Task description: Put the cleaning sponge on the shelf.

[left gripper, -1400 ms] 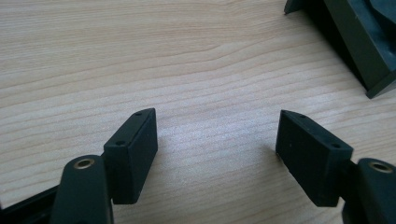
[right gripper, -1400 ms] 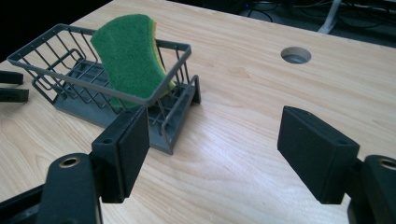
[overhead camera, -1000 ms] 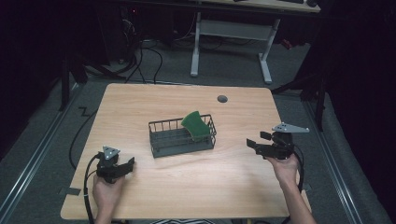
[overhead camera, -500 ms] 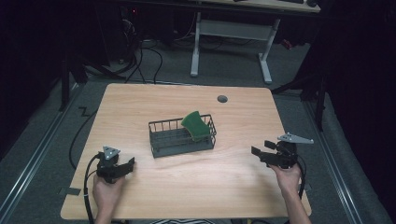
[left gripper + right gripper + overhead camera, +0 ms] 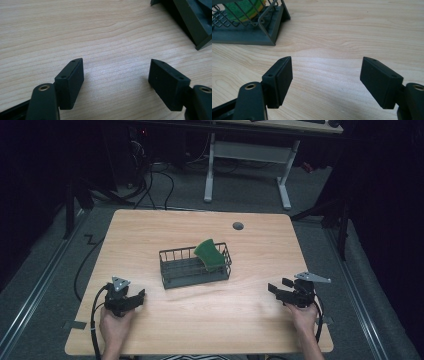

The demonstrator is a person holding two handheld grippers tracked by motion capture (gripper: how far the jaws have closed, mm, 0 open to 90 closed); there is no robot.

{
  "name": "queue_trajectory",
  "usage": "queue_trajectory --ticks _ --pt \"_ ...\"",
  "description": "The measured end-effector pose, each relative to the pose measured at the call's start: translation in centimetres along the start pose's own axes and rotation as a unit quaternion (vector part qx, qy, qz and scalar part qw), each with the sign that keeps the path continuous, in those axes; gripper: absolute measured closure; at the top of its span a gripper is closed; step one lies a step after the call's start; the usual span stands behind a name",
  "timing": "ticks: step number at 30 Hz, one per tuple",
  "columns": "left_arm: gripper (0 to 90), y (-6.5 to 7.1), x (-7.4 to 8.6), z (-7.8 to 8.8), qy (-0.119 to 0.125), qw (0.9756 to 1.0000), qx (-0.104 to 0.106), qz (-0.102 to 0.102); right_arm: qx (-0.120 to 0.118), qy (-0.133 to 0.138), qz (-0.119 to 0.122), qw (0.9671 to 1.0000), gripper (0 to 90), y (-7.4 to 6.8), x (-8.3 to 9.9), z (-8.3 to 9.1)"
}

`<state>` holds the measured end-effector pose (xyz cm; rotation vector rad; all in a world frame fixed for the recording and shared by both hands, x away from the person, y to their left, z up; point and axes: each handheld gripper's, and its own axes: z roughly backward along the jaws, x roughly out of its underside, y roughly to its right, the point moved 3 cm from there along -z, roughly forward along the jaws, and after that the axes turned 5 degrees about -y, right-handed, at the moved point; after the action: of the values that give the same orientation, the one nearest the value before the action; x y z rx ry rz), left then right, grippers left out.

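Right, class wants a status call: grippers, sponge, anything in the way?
Left gripper open, empty, low at the table's near edge. Right gripper open, empty. Green sponge leaning in the wire basket, mid-table. Nothing between grippers and basket.

High view: overhead, facing forward and down on the whole table (image 5: pixel 150 240). The 2 gripper views sit low and close to the wood — each shares the wire basket (image 5: pixel 195 267) with it, at 1 o'clock and 11 o'clock.

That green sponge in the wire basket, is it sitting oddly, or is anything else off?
Only the green sponge: it leans tilted at the right end of the wire basket, poking above the rim. Nothing looks spilled or broken.
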<state>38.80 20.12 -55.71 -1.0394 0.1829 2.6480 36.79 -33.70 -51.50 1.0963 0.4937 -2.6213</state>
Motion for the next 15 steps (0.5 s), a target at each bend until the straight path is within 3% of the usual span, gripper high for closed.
queue_trajectory --ticks 15 --pt "28.8 0.0 0.0 0.0 0.0 1.0 -0.001 0.002 0.046 -0.009 0.019 0.9987 29.7 -0.5 1.9 -1.8"
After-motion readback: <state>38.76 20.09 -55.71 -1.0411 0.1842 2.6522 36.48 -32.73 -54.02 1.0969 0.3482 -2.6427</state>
